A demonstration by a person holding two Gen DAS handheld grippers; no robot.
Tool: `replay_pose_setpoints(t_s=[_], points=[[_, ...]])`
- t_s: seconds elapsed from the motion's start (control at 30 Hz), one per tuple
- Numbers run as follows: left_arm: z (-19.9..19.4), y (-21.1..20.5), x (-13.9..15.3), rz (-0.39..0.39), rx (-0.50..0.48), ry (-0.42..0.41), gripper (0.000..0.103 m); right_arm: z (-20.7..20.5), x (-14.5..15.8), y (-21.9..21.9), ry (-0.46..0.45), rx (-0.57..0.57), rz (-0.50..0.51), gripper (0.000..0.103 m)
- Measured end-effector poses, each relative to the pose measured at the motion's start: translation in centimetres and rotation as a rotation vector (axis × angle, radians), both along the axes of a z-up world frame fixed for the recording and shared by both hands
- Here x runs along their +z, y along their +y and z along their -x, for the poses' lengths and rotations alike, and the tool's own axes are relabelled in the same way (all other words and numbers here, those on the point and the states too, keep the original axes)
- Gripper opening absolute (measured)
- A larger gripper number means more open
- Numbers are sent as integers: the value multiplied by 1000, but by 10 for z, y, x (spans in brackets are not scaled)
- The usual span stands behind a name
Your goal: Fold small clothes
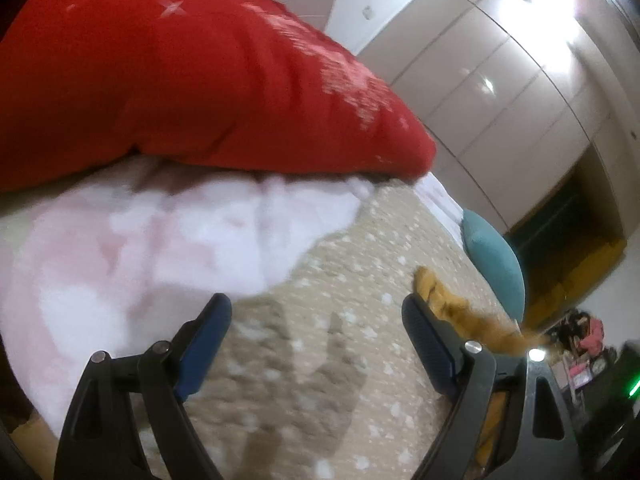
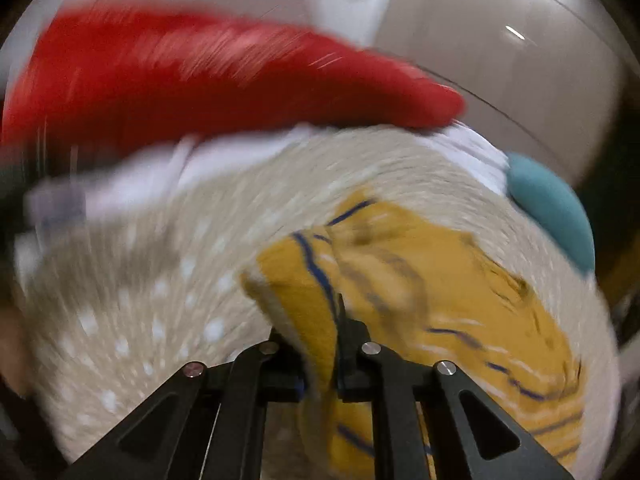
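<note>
A small yellow garment with blue stripes (image 2: 424, 288) lies crumpled on a beige spotted bedspread (image 2: 152, 280). My right gripper (image 2: 320, 344) is shut on its near left edge; the view is motion-blurred. In the left wrist view my left gripper (image 1: 316, 328) is open and empty above the bedspread (image 1: 320, 360), with the yellow garment (image 1: 460, 312) just past its right finger. A pink and white fluffy garment (image 1: 140, 248) lies to the left, beside the left finger.
A big red quilt (image 1: 180, 80) is piled at the back of the bed, also in the right wrist view (image 2: 200, 80). A teal pillow (image 1: 496, 260) sits at the right edge. Wardrobe doors (image 1: 500, 80) stand behind.
</note>
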State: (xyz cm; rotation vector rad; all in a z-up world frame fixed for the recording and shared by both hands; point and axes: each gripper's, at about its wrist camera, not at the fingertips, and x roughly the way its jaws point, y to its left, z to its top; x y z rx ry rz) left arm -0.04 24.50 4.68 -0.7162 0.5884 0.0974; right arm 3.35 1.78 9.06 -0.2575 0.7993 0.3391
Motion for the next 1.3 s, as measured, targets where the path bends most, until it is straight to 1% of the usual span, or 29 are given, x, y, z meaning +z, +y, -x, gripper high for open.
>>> replay_pose_setpoints(t_s=[0.07,0.1,0.13,0.17,0.2,0.23,0.27,0.33,0.4,0.47,0.53,0.63,0.7,0.8,0.87,0.9,0.93,1.0,1.1,1.2,1.23,1.3], points=[[-2,-18,5,-34,-31,-11,86,-1,35,-70,-22,-141,-170,8],[-3,-29,7,-53,-53,-20,86,5,45,-104,-28,-210,-243,8],[-2,-37,9,-66,-71,-25,86,11,51,-133,-30,-265,-294,8],[-2,-49,12,-83,-101,-35,86,21,53,-176,-28,-350,-361,8],[-2,-60,14,-93,-130,-43,86,33,50,-214,-19,-424,-413,7],[-2,-75,16,-103,-168,-49,86,48,41,-251,-7,-499,-443,7],[-3,-88,19,-113,-202,-50,86,58,34,-271,3,-544,-450,7],[-6,-117,23,-138,-268,-42,86,80,5,-316,69,-641,-484,7],[-10,-155,28,-174,-363,-25,86,95,-26,-348,145,-694,-585,7],[-10,-185,32,-208,-432,-17,86,101,-47,-361,185,-699,-666,8],[-9,-215,36,-245,-499,-9,86,107,-52,-362,191,-679,-699,8],[-8,-259,42,-311,-590,6,86,99,-50,-358,174,-637,-665,10],[-8,-281,42,-343,-628,14,86,99,-52,-360,160,-608,-656,10],[-11,-312,41,-374,-678,33,86,103,-57,-364,144,-574,-663,10],[-15,-326,40,-383,-695,50,86,111,-55,-372,138,-564,-672,14],[-16,-327,40,-385,-699,54,86,117,-51,-377,129,-571,-673,22],[-18,-332,41,-387,-704,58,86,124,-45,-383,106,-576,-681,25],[-24,-336,45,-388,-710,60,86,134,-28,-393,54,-575,-694,27],[-34,-344,55,-391,-720,56,86,135,2,-403,-33,-577,-656,28],[-46,-360,60,-376,-750,52,86,104,26,-400,-33,-514,-671,28],[-52,-365,58,-376,-759,66,86,91,29,-396,-14,-481,-683,26],[-63,-376,46,-368,-762,113,86,58,25,-387,60,-421,-710,25]])
